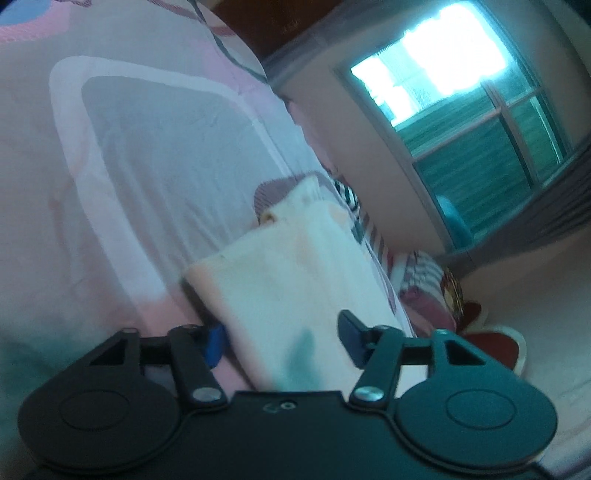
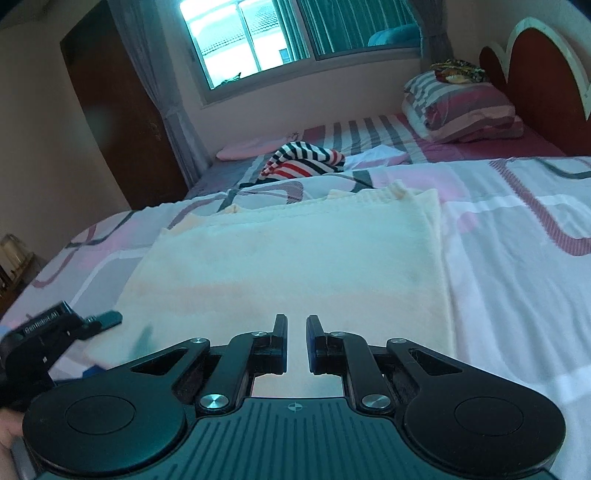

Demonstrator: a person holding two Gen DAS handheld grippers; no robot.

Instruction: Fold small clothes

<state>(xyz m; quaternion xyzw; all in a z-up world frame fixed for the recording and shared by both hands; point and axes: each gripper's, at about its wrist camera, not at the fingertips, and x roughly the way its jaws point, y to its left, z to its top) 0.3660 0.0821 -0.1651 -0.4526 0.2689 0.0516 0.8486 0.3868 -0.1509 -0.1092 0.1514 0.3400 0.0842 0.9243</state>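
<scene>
A pale cream garment (image 2: 295, 258) lies folded flat on the patterned bedspread (image 2: 517, 229). In the left wrist view it (image 1: 295, 280) runs between the wide-open fingers of my left gripper (image 1: 282, 339), which straddles its near end. My right gripper (image 2: 296, 343) hovers low over the garment's near edge, its fingers a small gap apart with nothing between them. The left gripper also shows at the left edge of the right wrist view (image 2: 55, 332), at the garment's near left corner.
A striped red, white and dark garment (image 2: 303, 160) lies bunched farther up the bed. A striped pillow (image 2: 461, 107) sits by the headboard (image 2: 535, 55). A white cloth (image 2: 380, 153) and pink item (image 2: 247, 147) lie beyond. A wardrobe (image 2: 118, 110) and window (image 2: 295, 33) stand behind.
</scene>
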